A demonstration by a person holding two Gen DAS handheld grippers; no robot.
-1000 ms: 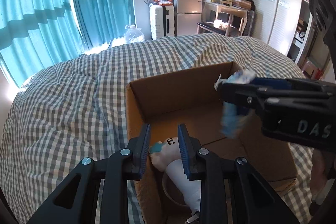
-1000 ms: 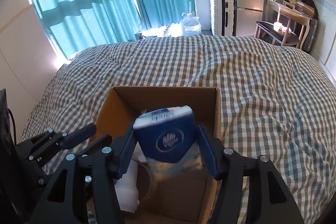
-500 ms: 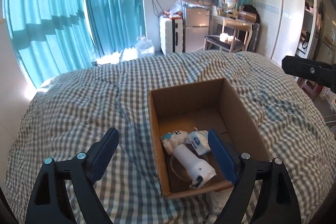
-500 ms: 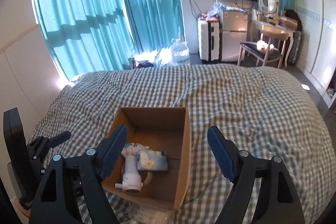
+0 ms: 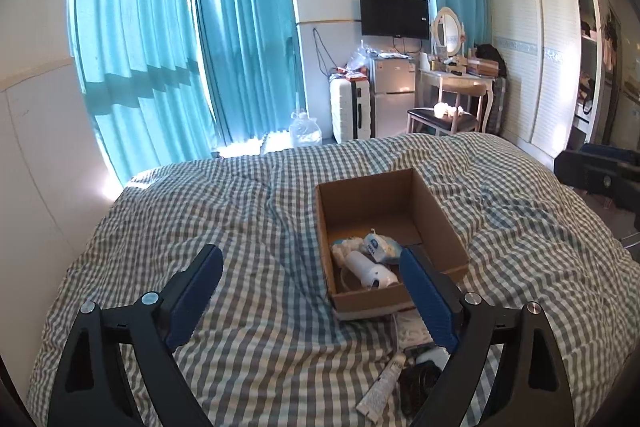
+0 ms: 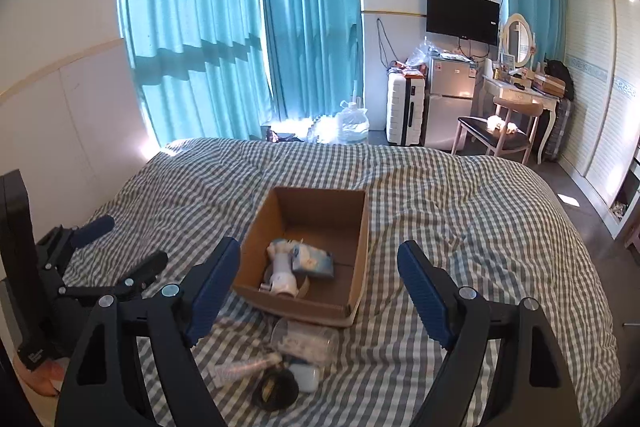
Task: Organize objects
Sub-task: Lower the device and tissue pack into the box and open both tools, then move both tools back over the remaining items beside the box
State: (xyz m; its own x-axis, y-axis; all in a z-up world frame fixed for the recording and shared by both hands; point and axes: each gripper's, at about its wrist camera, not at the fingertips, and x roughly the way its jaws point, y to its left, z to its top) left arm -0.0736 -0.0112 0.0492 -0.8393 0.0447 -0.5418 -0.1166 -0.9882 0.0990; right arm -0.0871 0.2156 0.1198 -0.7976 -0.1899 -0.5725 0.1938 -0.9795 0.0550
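An open cardboard box (image 5: 442, 227) (image 6: 362, 247) sits on the checked quilt. Inside lie a blue-and-white tissue pack (image 5: 380, 247) (image 6: 312, 261), a white bottle (image 5: 370, 269) (image 6: 282, 273) and a small white plush (image 5: 346, 247). My left gripper (image 5: 310, 259) hovers back from the box, its jaws opening wide with nothing between them. My right gripper (image 6: 319, 249) does the same on the other side, jaws opening and empty. Loose on the quilt before the box are a white tube (image 5: 382, 385) (image 6: 244, 365), a black round item (image 6: 276, 387) and a clear plastic jar (image 6: 304, 339).
The bed (image 6: 460, 219) fills the foreground. Beyond its far edge stand teal curtains (image 6: 200, 27), a white suitcase (image 6: 404, 107), a small fridge (image 6: 450, 99), a dressing table with chair (image 6: 508, 123) and a wardrobe (image 5: 552, 59). A water jug (image 5: 306, 131) sits on the floor.
Both grippers opened and let go: the plush and the tissue pack now lie in the box. Both pulled back and up, so the box looks smaller and farther away.
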